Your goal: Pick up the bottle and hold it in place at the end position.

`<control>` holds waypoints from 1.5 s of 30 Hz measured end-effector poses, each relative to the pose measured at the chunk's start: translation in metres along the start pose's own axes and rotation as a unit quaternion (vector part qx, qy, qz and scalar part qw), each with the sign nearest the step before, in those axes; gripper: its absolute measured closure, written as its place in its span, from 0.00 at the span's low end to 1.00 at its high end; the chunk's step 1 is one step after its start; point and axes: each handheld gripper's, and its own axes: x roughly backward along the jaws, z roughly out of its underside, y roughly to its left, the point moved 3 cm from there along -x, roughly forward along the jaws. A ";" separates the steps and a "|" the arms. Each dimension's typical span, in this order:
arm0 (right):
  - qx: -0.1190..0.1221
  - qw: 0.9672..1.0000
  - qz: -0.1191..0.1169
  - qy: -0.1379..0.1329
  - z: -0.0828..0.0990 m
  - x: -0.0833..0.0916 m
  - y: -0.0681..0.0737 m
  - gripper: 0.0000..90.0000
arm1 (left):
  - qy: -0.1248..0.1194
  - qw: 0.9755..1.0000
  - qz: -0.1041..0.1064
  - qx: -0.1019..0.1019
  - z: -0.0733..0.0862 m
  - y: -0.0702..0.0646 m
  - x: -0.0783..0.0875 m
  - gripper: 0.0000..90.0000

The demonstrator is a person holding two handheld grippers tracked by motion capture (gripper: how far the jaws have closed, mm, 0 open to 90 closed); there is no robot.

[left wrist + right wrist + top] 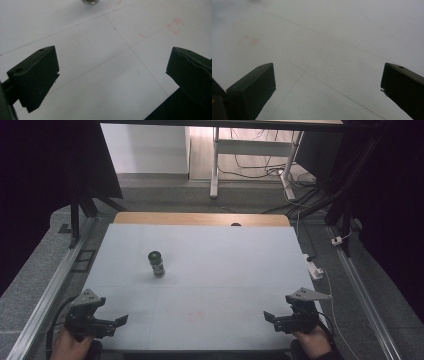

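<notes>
High view: a small dark jar (157, 263) is standing upright on the white table (225, 265), while the left claw (119, 321) and right claw (269, 316) are hovering wide open, empty, near its front corners.

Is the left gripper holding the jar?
No. The left gripper sits open at the table's near edge, well apart from the jar.

Grey floor (30, 270); white desk legs (215, 165)
</notes>
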 end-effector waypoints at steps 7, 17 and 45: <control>-0.003 1.000 0.000 0.002 0.000 0.000 -0.001 0.00 | -0.008 1.000 0.005 -0.007 -0.009 -0.003 -0.005 0.00; -0.003 1.000 -0.002 0.002 0.000 0.000 -0.001 0.00 | -0.019 0.999 0.027 -0.019 -0.015 0.004 -0.015 0.00; -0.004 1.000 -0.002 0.005 0.000 -0.001 -0.001 0.00 | -0.037 0.998 0.048 -0.028 -0.047 0.019 -0.061 0.00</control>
